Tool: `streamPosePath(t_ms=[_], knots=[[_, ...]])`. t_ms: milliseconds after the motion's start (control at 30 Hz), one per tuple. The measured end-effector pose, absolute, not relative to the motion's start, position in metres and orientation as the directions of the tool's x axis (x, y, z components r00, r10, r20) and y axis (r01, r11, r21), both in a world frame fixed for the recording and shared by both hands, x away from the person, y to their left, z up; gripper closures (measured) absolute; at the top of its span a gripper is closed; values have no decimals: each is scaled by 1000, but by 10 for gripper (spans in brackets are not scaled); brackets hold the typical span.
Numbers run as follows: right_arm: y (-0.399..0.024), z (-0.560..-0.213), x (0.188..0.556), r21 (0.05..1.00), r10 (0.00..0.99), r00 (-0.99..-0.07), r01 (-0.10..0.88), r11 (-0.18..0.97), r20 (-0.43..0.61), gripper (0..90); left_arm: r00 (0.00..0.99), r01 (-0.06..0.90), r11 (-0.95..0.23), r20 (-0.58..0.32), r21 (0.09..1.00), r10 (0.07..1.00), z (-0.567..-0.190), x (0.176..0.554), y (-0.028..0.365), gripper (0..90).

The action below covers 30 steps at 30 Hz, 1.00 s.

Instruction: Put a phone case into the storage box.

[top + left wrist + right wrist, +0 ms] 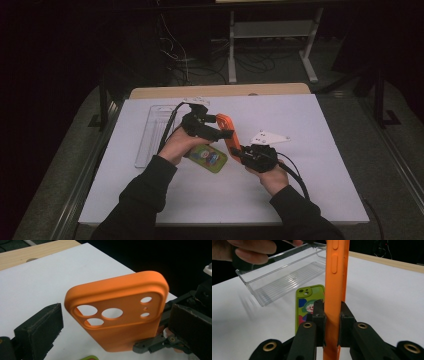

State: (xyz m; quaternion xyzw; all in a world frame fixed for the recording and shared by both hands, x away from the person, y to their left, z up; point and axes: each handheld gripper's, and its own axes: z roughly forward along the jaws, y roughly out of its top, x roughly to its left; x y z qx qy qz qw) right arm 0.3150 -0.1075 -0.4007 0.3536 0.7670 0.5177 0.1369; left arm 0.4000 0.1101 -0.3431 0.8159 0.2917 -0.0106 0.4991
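Orange case (227, 131), held upright above the desk (310, 165) between the two grippers. The right gripper (332, 320) has its fingers (319, 315) clenched on the case's lower end, one pad on each face — a grip that presumably steadies the case so its free upper end can be taken. The left gripper (220, 131) stands released, its fingers (41, 325) apart on either side of the case's camera end and, as far as can be told, not pressing it; the pose suggests a handover or a two-handed turn of the case.

A green case (207, 157) lies flat on the desk beneath the hands, and a clear tray (152, 137) sits to the left, likely the place for sorted cases.

The left gripper view shows the orange case's back with its round camera cut-outs (100, 313) — the right gripper view gives instead the thin side edge with the moulded buttons (334, 257), and the cartoon print on the green case. The high view alone gives the overall layout.
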Motion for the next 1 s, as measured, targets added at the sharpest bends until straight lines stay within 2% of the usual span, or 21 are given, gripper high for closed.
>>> streamPosePath(t_ms=[367,700,833,1000], knots=[[-106,-401,315,889,678,-718,402,218,159,783,827,491,-315,-320,812,463,-344,400,104,0],[-103,-404,315,882,677,-717,416,224,166,783,816,498,-280,-334,821,472,-344,400,103,63],[-102,-405,315,880,676,-716,421,222,172,784,818,490,-270,-330,829,471,-342,400,104,125],[-101,-406,315,876,673,-718,428,223,179,783,824,482,-273,-325,832,465,-342,399,103,137]])
